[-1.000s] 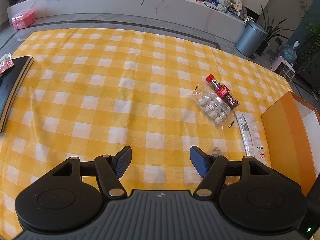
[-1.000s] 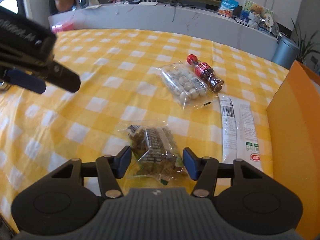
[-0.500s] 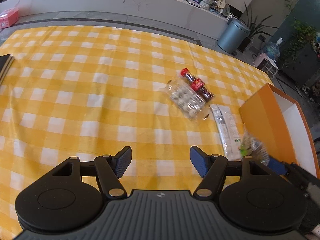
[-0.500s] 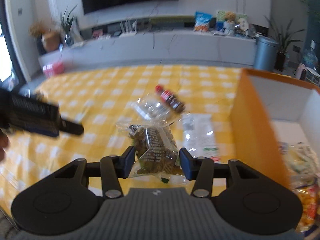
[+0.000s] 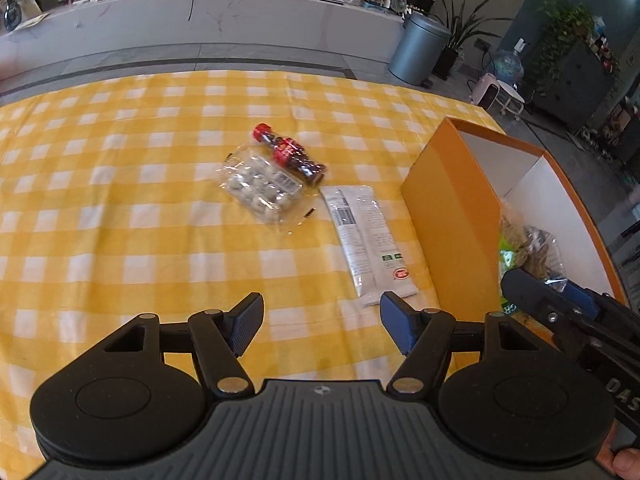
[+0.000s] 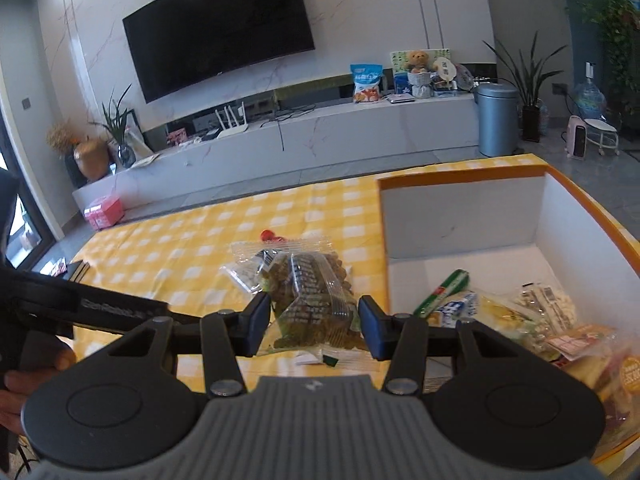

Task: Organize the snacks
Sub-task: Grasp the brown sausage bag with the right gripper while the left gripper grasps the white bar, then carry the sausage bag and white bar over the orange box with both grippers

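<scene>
My right gripper (image 6: 314,326) is shut on a clear packet of brown snacks (image 6: 310,300) and holds it in the air by the left wall of the orange box (image 6: 460,172). The left wrist view shows the same packet (image 5: 532,250) above the box (image 5: 448,208). My left gripper (image 5: 321,328) is open and empty above the yellow checked cloth (image 5: 120,200). On the cloth lie a clear bag of white balls (image 5: 260,192), a small red-capped cola bottle (image 5: 288,154) and a long white packet (image 5: 366,240).
Several snack packets (image 6: 520,320) lie inside the box. A dark flat object (image 6: 76,270) lies at the cloth's far left edge. Beyond the table are a white low cabinet (image 6: 280,148) and a grey bin (image 5: 418,48).
My right gripper has closed on the brown snack packet, lifted it off the cloth and carried it right to the orange box. My left gripper has swung right, still open.
</scene>
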{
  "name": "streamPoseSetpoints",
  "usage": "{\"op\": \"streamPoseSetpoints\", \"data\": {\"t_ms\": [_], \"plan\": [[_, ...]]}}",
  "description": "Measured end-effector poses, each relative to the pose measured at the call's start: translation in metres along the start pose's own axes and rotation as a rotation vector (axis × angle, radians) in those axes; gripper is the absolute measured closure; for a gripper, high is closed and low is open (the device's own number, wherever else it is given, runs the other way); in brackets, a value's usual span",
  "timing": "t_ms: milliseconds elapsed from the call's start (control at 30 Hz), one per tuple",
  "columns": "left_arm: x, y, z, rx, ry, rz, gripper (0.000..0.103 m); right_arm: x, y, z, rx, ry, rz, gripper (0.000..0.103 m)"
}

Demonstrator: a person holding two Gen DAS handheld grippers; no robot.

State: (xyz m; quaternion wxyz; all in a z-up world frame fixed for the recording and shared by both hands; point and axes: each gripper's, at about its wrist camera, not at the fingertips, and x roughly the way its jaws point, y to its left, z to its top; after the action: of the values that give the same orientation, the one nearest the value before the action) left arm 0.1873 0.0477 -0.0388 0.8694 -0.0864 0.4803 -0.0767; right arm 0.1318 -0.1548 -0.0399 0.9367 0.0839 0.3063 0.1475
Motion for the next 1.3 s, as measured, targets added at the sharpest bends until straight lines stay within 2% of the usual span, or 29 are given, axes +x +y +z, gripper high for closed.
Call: {"op": "streamPoseSetpoints", "data": {"t_ms": [133, 267, 367, 433, 533, 633, 700, 833, 1100, 1233, 1300], "plan": [[0.017, -0.021, 0.001, 0.055, -0.001, -0.017, 0.024, -0.006, -0.012, 0.002, 0.064, -0.028, 0.053, 0.056], [0.045, -0.036, 0.006, 0.050, 0.041, 0.000, 0.024, -0.016, -0.016, 0.005, 0.096, -0.078, 0.049, 0.056], [0.063, -0.045, 0.008, 0.035, 0.057, -0.001, 0.024, -0.026, -0.023, 0.011, 0.175, -0.122, -0.030, 0.056], [0.073, -0.054, 0.009, 0.045, 0.060, 0.007, 0.024, -0.034, -0.024, 0.015, 0.159, -0.165, -0.075, 0.056], [0.086, -0.065, 0.011, 0.054, 0.064, 0.037, 0.024, -0.042, -0.032, 0.016, 0.171, -0.190, -0.094, 0.055], [0.100, -0.074, 0.013, 0.037, 0.085, 0.077, 0.025, -0.043, -0.041, 0.015, 0.201, -0.194, -0.090, 0.055], [0.106, -0.075, 0.016, 0.020, 0.075, 0.133, 0.027, -0.041, -0.043, 0.014, 0.202, -0.188, -0.105, 0.055], [0.119, -0.074, 0.025, 0.005, 0.068, 0.189, 0.027, -0.038, -0.045, 0.013, 0.206, -0.177, -0.105, 0.055], [0.129, -0.071, 0.040, 0.012, 0.040, 0.218, 0.024, -0.033, -0.047, 0.013, 0.209, -0.157, -0.104, 0.055], [0.121, -0.072, 0.029, 0.061, 0.016, 0.211, 0.040, -0.032, -0.048, 0.020, 0.200, -0.155, -0.106, 0.055], [0.114, -0.068, 0.023, 0.064, 0.018, 0.196, 0.042, -0.031, -0.045, 0.019, 0.181, -0.142, -0.105, 0.055]]}}
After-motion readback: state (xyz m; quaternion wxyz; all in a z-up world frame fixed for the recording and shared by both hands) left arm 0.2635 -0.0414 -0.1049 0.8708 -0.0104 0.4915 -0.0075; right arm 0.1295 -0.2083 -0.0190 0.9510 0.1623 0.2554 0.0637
